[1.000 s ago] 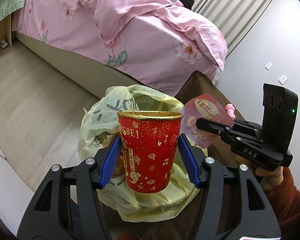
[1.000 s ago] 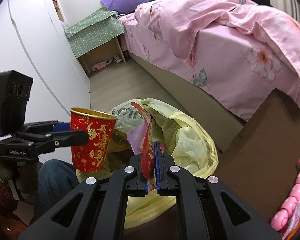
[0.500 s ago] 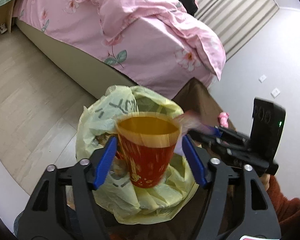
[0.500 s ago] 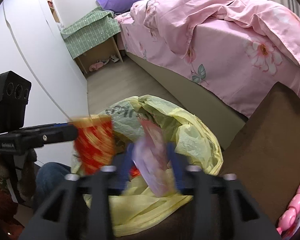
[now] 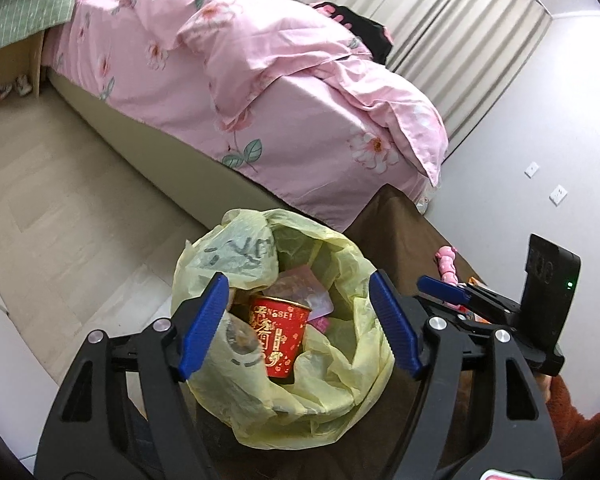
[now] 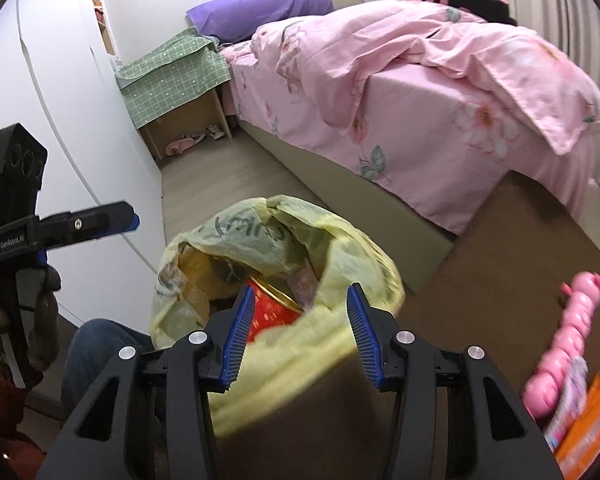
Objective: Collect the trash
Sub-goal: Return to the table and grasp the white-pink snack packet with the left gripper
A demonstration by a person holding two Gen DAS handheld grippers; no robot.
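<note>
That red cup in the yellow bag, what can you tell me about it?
The red cup looks like a paper cup, printed with gold and white characters and small patterns, with a gold rim. It stands roughly upright inside the open yellow bag, resting among other trash, with a pinkish wrapper just behind it. Neither hand-held gripper touches it.

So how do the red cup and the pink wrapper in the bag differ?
The red cup is a rigid cup with gold print, standing roughly upright; the pink wrapper is flat, pale, and lies slanted behind it. The cup sits nearer the camera, the wrapper further back. Both are inside the yellow bag.
</note>
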